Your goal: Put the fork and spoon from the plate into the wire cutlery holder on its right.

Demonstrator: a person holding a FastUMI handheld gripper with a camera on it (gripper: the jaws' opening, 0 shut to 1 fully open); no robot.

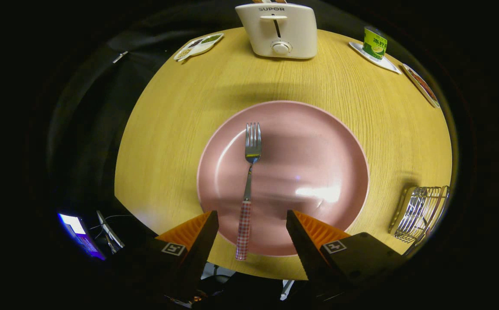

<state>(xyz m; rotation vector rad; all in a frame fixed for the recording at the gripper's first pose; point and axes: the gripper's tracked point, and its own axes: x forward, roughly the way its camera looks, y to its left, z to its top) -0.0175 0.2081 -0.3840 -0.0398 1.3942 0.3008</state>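
While the jaws gape empty, the fork (249,181) lies between them.

Round wood-grain table (180,107) set against dark booth wall (85,129); toaster (280,30) placed at far edge, lit screen (75,228) seen low beside table.

The hand-held gripper (252,214) is hovering with fingers spread wide, the fork (248,189) lying between them on the pink plate (318,142), its checked handle overhanging the rim. The wire cutlery holder (422,213) is sitting right of the plate on the worktop (180,112).
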